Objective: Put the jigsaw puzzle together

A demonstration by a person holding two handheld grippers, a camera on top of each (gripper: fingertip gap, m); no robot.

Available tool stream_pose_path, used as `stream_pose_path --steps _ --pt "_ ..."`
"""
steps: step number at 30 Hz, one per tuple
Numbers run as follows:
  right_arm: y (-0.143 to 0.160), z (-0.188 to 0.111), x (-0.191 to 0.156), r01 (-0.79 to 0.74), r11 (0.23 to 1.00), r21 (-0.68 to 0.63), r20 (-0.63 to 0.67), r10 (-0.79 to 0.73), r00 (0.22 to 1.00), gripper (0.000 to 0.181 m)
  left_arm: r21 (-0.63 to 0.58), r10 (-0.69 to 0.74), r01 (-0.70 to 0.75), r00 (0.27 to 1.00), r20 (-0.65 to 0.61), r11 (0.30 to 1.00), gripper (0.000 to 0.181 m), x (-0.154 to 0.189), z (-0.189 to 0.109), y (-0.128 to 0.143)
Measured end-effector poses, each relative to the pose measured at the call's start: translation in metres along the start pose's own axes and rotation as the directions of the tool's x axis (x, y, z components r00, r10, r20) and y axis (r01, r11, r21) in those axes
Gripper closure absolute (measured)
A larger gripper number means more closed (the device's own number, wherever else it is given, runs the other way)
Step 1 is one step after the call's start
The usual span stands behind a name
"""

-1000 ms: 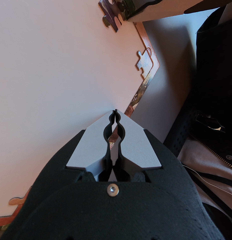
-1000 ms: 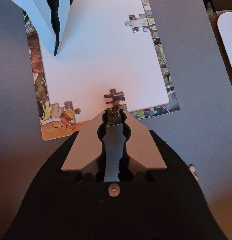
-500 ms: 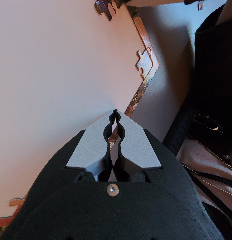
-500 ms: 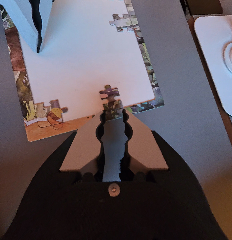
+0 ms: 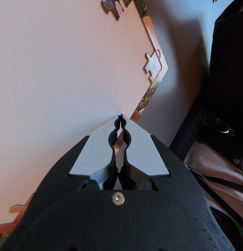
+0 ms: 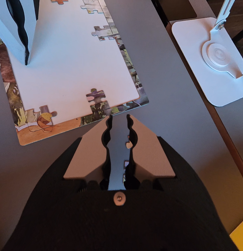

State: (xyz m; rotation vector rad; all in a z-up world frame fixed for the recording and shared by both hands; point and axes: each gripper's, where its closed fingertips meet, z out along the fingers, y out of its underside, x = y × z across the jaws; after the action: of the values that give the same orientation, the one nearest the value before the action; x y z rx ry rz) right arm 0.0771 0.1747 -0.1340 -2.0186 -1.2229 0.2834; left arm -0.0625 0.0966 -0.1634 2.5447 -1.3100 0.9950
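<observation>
The puzzle board (image 6: 72,70), a white tray with a printed picture frame, lies flat on the grey tabletop (image 6: 152,57) just ahead of the right claw (image 6: 118,116), whose fingers stand apart with nothing between them. Directly beyond its tips a purple-and-green piece (image 6: 97,99) sits seated against the board's near frame, apparently locked in. Further pieces line the edges: an acorn piece (image 6: 43,117) ahead and to the left of the right claw, and two grey-green ones (image 6: 103,33) farther ahead along the right border. The left claw (image 5: 120,115) is clenched, tips pressed down on the white field just inside the left frame, gripping nothing; it appears to be pinning the board in place. Most of the board is bare, so assembly seems at an early stage, between placements. Small loose pieces (image 6: 129,144) show on the tabletop beneath the right claw, glimpsed through the gap between its fingers. The next move likely calls for lowering the right claw over one, closing on its thin edge, and carrying it to a matching slot while the left claw steadies the board. A white stand base (image 6: 207,57) sits well to the right.
</observation>
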Motion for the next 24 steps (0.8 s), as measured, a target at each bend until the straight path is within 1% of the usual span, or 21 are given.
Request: stream_pose_path --steps 5,10,13,15,17,19,21,22,24 --pt "-0.004 -0.008 0.011 -0.045 0.998 0.032 -0.036 0.046 0.998 0.161 -0.001 -0.001 0.001 1.000 0.000 1.000 0.181 0.000 0.000 0.000" --pt "-0.018 -0.013 0.009 -0.070 0.993 0.094 -0.023 0.072 0.997 0.161 0.000 -0.008 0.008 1.000 -0.007 1.000 0.181 0.000 0.000 -0.001" --pt "-0.027 -0.003 0.008 -0.124 0.985 0.117 -0.021 0.127 0.992 0.163 0.000 -0.010 0.010 1.000 -0.007 1.000 0.181 0.000 0.000 -0.001" --pt "-0.027 0.005 0.013 -0.144 0.986 0.090 -0.059 0.149 0.987 0.168 -0.001 -0.012 0.012 1.000 -0.007 1.000 0.181 0.000 0.000 -0.001" --pt "-0.027 0.006 0.019 -0.136 0.988 0.075 -0.109 0.143 0.984 0.169 -0.001 -0.013 0.013 1.000 -0.008 1.000 0.181 0.000 0.000 -0.001" --pt "-0.033 -0.005 0.031 -0.142 0.982 0.122 -0.169 0.161 0.972 0.170 -0.002 -0.006 0.006 1.000 -0.003 1.000 0.181 0.001 -0.001 -0.001" --pt "-0.045 -0.026 0.046 -0.156 0.963 0.220 -0.226 0.206 0.952 0.167 0.033 0.016 -0.017 1.000 0.009 0.999 0.181 0.005 -0.007 -0.006" --pt "-0.051 -0.043 0.061 -0.150 0.948 0.282 -0.304 0.236 0.923 0.160 0.078 0.039 -0.038 0.999 -0.007 0.996 0.181 0.014 -0.015 -0.017" --pt "-0.064 -0.089 0.084 -0.078 0.918 0.389 -0.465 0.269 0.844 0.153 0.203 0.102 -0.090 0.994 -0.046 0.975 0.181 0.041 -0.038 -0.031"
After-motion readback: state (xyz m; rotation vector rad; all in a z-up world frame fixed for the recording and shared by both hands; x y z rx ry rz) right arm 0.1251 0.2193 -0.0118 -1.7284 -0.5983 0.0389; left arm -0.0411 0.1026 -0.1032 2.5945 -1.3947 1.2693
